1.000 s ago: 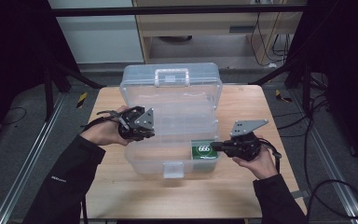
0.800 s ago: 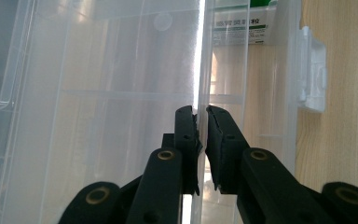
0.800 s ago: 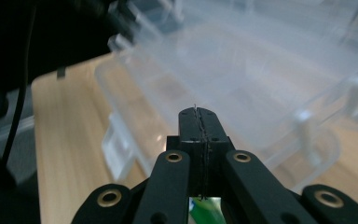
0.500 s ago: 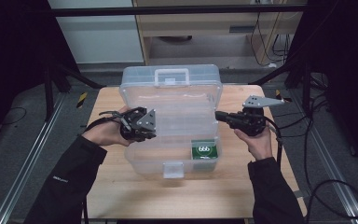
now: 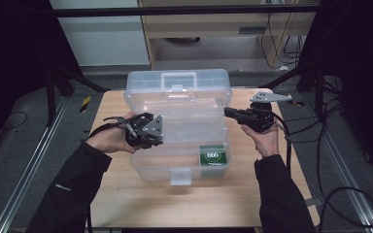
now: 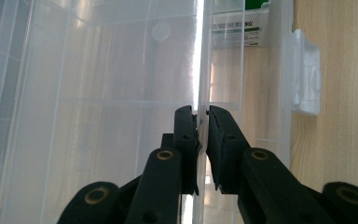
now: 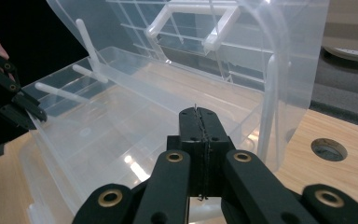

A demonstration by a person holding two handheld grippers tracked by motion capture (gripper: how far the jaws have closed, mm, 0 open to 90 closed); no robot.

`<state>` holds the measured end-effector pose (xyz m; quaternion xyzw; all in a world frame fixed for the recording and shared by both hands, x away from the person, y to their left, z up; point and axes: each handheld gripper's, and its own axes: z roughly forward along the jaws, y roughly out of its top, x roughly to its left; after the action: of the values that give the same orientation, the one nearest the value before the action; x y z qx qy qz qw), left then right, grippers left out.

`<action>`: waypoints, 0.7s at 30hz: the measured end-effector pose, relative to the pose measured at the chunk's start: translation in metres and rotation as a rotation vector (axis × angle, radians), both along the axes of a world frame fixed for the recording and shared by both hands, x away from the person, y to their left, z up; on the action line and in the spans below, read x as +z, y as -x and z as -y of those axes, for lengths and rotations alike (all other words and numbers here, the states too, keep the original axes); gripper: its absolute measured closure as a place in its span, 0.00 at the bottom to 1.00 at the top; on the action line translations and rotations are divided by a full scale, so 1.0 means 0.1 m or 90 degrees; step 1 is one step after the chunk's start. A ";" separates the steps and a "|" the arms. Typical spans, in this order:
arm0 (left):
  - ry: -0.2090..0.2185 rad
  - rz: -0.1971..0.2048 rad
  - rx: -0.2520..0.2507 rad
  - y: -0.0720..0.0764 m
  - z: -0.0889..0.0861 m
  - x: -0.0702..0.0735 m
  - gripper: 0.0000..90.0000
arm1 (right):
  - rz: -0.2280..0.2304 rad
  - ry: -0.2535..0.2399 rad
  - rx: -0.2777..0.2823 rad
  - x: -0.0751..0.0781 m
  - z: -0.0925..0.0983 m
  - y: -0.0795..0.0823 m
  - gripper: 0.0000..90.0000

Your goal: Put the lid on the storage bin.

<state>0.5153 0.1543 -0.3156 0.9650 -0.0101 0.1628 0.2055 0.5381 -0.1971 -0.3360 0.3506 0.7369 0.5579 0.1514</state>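
A clear plastic toolbox [image 5: 155,167] stands on the wooden table with its lid [image 5: 177,87] raised. A green pack [image 5: 212,156] lies in its front right corner, also visible as the green pack [image 6: 235,30] through the wall. My left gripper [image 5: 156,138] is at the box's left side. In its own view the left gripper [image 6: 202,114] is shut on the thin clear side wall [image 6: 200,56]. My right gripper [image 5: 227,111] hovers by the box's right edge near the hinge. The right gripper [image 7: 199,114] is shut with nothing between its jaws, pointing into the box.
The white latch [image 5: 178,177] hangs on the box's front wall. Bare table [image 5: 175,208] lies in front of the box. A round hole [image 7: 328,149] sits in the tabletop by the right side. Cables trail off the right edge, and a cabinet stands behind.
My right gripper has moved from beside the green pack at the front right, up and back along the box's right side toward the lid. The left gripper has stayed put.
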 end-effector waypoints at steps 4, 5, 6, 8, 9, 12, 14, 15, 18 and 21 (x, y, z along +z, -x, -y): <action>0.001 -0.005 -0.002 0.01 0.00 -0.01 0.90 | -0.005 0.004 0.000 -0.01 0.00 -0.02 1.00; 0.003 -0.007 -0.003 0.01 0.00 -0.02 0.90 | -0.006 0.006 -0.004 -0.02 0.01 -0.02 1.00; 0.003 -0.007 -0.003 0.01 0.00 -0.02 0.90 | -0.006 0.006 -0.004 -0.02 0.01 -0.02 1.00; 0.003 -0.006 -0.006 0.02 0.00 -0.03 0.90 | -0.006 0.005 -0.005 -0.03 0.01 -0.03 1.00; -0.002 -0.010 -0.008 0.02 0.00 -0.03 0.90 | -0.008 0.005 -0.007 -0.03 0.02 -0.03 1.00; 0.000 -0.013 -0.009 0.03 0.01 -0.05 0.89 | -0.007 0.002 -0.013 -0.04 0.03 -0.03 1.00; -0.004 -0.015 -0.013 0.03 0.01 -0.06 0.88 | -0.006 -0.003 -0.018 -0.04 0.05 -0.03 1.00; -0.005 -0.016 -0.015 0.03 0.01 -0.06 0.88 | -0.008 -0.005 -0.018 -0.04 0.06 -0.03 1.00; -0.006 -0.013 -0.014 0.03 0.01 -0.06 0.86 | -0.012 -0.004 -0.011 -0.06 0.06 -0.01 1.00; 0.002 -0.009 0.003 0.03 0.00 -0.07 0.79 | -0.013 -0.007 -0.007 -0.07 0.08 0.00 1.00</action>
<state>0.5120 0.1543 -0.3229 0.9659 -0.0061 0.1565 0.2063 0.5383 -0.2049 -0.3425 0.3611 0.7332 0.5577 0.1449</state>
